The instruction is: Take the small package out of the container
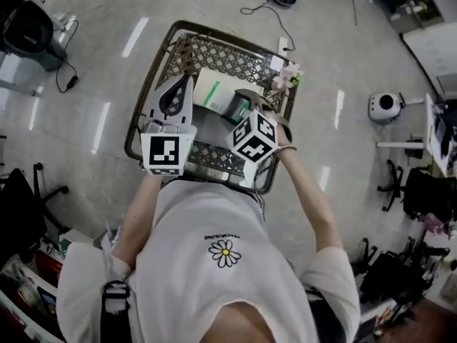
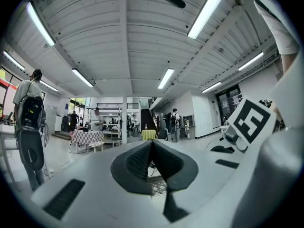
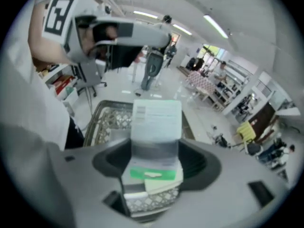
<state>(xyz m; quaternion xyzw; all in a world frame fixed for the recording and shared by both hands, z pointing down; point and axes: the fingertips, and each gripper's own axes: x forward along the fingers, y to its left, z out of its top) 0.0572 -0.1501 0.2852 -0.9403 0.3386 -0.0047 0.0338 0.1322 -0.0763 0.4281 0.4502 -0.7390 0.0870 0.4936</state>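
Note:
A brown lattice-walled basket [image 1: 235, 57] stands on the floor in front of me. My right gripper [image 1: 240, 104] is shut on a small white package with a green band [image 1: 218, 93], which is over the basket's inside. In the right gripper view the package [image 3: 156, 122] stands upright between the dark pads of that gripper [image 3: 156, 159], with the basket [image 3: 105, 118] below it. My left gripper [image 1: 186, 84] hovers over the basket's left part with its jaws together and nothing in them. In its own view the left gripper [image 2: 152, 148] points out across the room.
A pink flower decoration [image 1: 288, 76] sits on the basket's far right rim. A black cable [image 1: 275, 16] trails on the floor behind it, and a white round device [image 1: 385, 107] stands to the right. People [image 2: 29, 122] and tables are far off in the hall.

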